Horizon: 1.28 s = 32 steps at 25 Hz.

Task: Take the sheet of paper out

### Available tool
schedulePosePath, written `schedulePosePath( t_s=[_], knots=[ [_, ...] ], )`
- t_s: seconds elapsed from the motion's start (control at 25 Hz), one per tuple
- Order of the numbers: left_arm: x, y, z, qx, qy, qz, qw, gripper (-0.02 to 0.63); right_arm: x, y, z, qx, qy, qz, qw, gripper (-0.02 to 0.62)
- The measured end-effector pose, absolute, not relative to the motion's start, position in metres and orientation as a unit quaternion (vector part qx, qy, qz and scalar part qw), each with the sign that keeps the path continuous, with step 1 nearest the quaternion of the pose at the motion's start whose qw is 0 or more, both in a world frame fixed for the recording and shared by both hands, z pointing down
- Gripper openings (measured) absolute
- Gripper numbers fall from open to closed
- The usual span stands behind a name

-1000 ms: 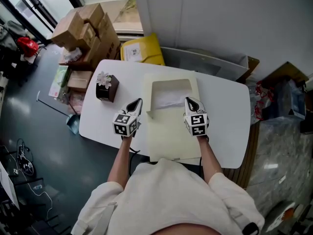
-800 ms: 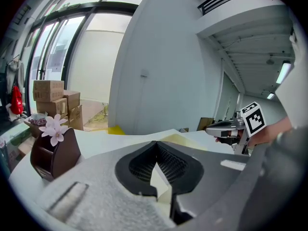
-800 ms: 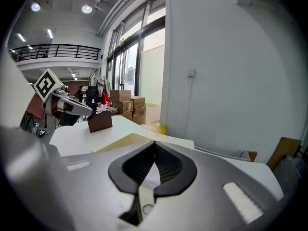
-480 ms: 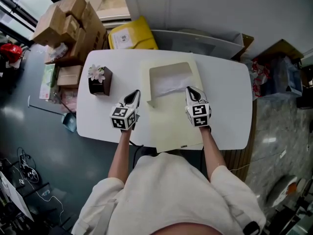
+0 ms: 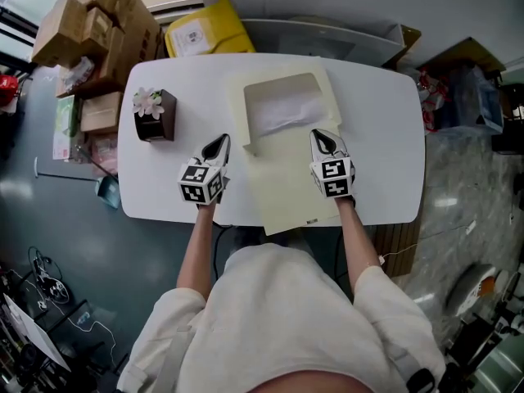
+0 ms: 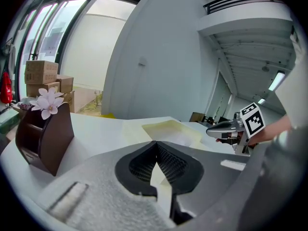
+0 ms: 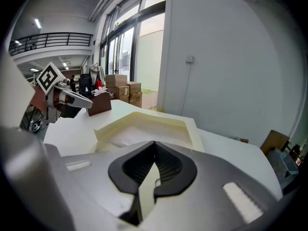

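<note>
Head view: sheet of paper [image 5: 282, 113] is lying in the cream folder's [image 5: 288, 199] opening on the white table [image 5: 385, 137], at 1 o'clock of left gripper [image 5: 217, 146] and 11 o'clock of right gripper [image 5: 323, 140], apart from both.
Left gripper view: jaws are sitting together, empty; the sheet is showing at 1 o'clock.
Right gripper view: jaws are pressing together, empty; the sheet is lying at 11 o'clock.

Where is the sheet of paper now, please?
Head view: the sheet of paper lies in the open pocket of the cream folder, right of the flower holder.
</note>
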<state>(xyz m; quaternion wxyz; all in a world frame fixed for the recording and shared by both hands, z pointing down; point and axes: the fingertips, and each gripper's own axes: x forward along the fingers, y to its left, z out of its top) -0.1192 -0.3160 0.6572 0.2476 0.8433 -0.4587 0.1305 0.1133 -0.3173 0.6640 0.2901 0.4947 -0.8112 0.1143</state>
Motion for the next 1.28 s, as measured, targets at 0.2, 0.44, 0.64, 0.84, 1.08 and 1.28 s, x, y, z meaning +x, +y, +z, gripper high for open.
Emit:
schedulePosePath(
  t_s=[0.2,0.44,0.64,0.84,1.08,1.28],
  knots=[
    [-0.118,-0.306,0.674,0.841,-0.456,0.134,0.26,0.0,0.108,-0.302,0.684,0.481,-0.811,0.13,0.307,0.002],
    [-0.121,-0.297,0.69,0.834,-0.459,0.135,0.274,0.001,0.102,-0.29,0.709,0.451,-0.811,0.108,0.358,0.002],
    [-0.124,-0.292,0.698,0.83,-0.463,0.133,0.281,0.0,0.094,-0.282,0.733,0.391,-0.808,0.015,0.439,0.002],
    [-0.128,-0.29,0.702,0.826,-0.467,0.13,0.287,0.0,0.089,-0.282,0.747,0.323,-0.79,-0.102,0.511,0.002],
    [-0.132,-0.291,0.702,0.824,-0.473,0.125,0.287,0.0,0.084,-0.288,0.757,0.26,-0.76,-0.207,0.559,0.002],
    [-0.134,-0.287,0.705,0.82,-0.475,0.124,0.293,0.0,0.081,-0.293,0.768,0.238,-0.753,-0.225,0.571,0.003]
  ],
)
